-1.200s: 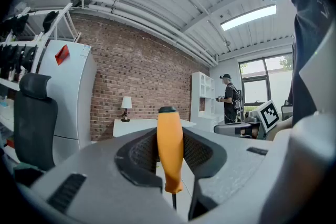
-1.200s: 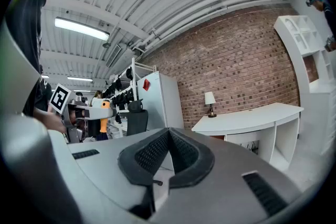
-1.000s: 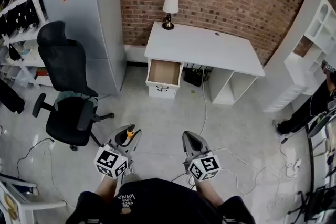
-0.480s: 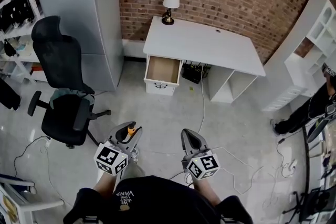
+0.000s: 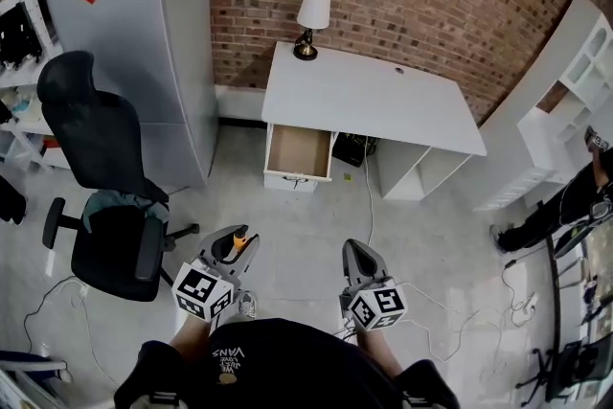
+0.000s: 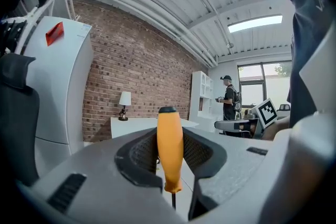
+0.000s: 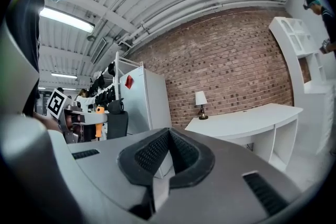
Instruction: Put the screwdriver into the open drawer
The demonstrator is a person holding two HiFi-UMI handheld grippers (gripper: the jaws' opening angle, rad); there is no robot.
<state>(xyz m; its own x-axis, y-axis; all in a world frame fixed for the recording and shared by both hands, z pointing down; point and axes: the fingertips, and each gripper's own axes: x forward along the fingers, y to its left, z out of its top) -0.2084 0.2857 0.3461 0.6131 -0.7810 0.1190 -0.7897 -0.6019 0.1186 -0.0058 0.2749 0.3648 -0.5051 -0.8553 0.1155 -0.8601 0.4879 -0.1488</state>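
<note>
Here, 1 screwdriver, upright in the left gripper.
Orange handle, thin dark shank below; right gripper pinched closed, empty; 1 drawer open.

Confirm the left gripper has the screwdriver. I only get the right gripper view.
Observer: Yes. The left gripper is shut on the screwdriver by its orange handle, handle up, shaft down.
Operator: Drawer open?
Observer: In the head view the drawer under the left end of the desk is pulled out, and what shows of its inside is bare.
Operator: Chair in the way?
Observer: No. The office chair stands left of the straight line from the grippers to the drawer.
</note>
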